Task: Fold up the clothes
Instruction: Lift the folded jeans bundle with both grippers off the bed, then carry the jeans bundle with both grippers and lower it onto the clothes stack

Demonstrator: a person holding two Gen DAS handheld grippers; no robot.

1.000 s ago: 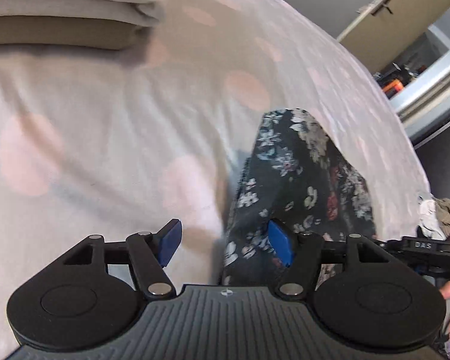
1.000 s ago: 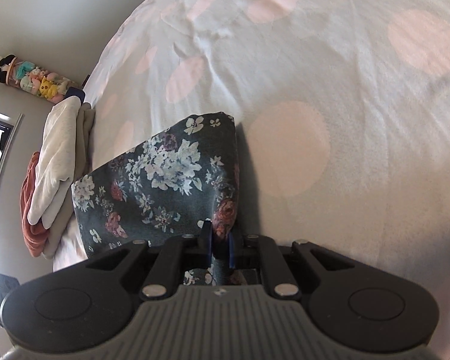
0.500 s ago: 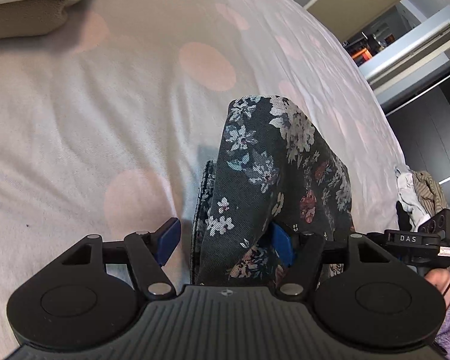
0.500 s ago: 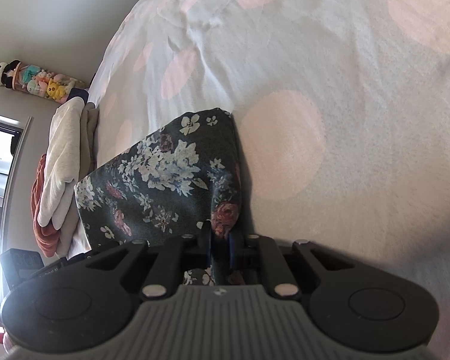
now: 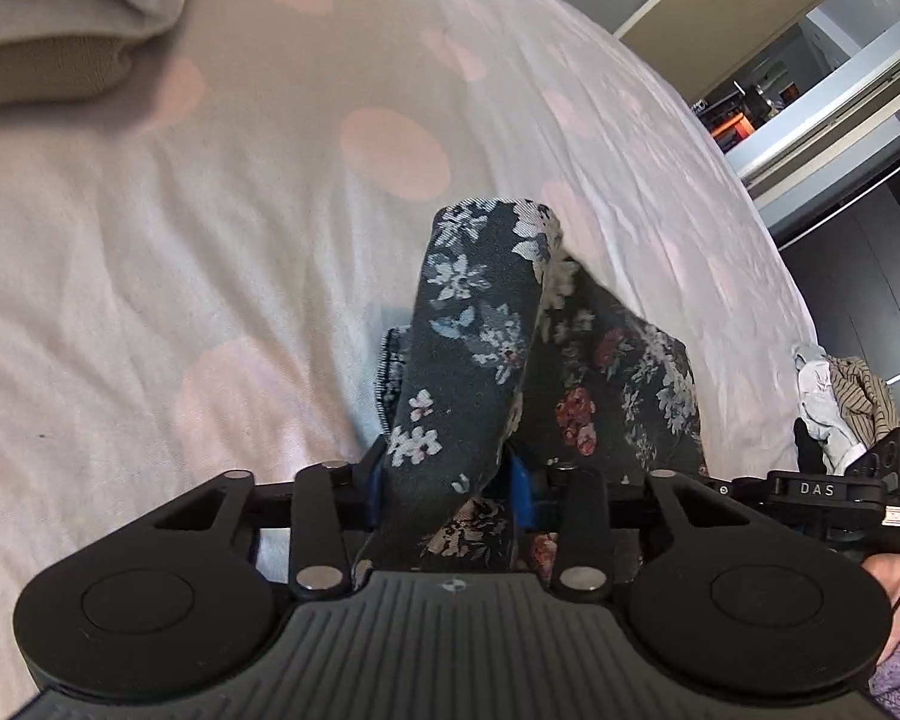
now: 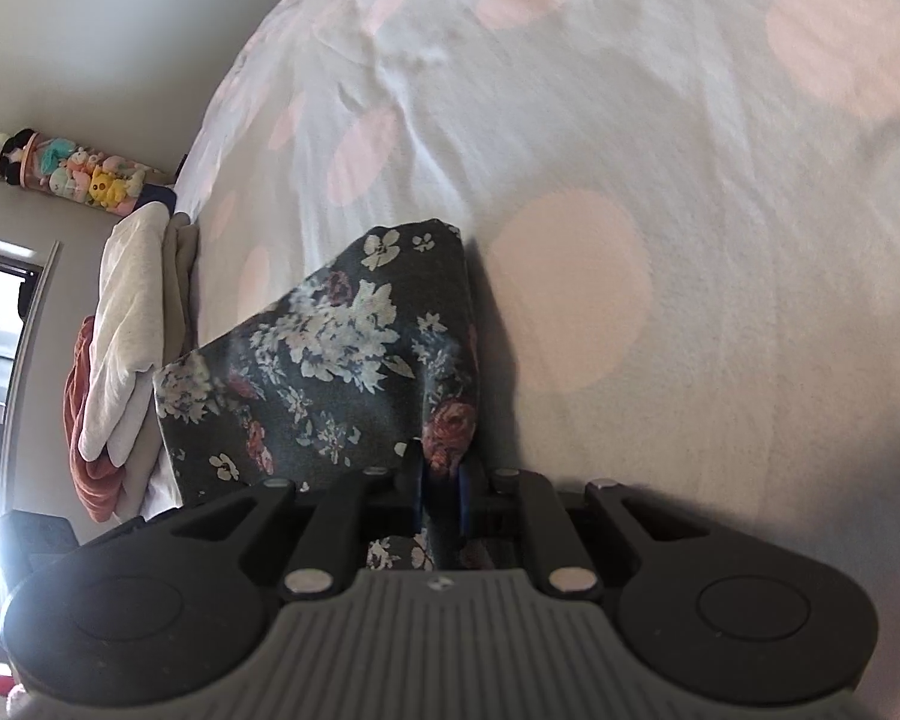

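Dark floral garment (image 5: 498, 324), already doubled into a thick bundle, held up off the bed (image 5: 210, 240) between both grippers, its far end drooping toward the sheet. Left gripper (image 5: 450, 480) clamped on a thick fold of it, blue pads partly buried in cloth. Right gripper (image 6: 441, 489) pinched narrow on another edge. Step in hand, by judgement: carrying or turning the held garment for a fold or for laying it down; which cannot be settled. Next move needs both grips kept firm and layers kept aligned. Bed sheet white with pink dots, wrinkled. Folded stack (image 6: 126, 324) of cream and rust pieces at the bed's far-left edge. Loose clothes (image 5: 840, 402) beyond its right edge; open wardrobe (image 5: 810, 60) behind.
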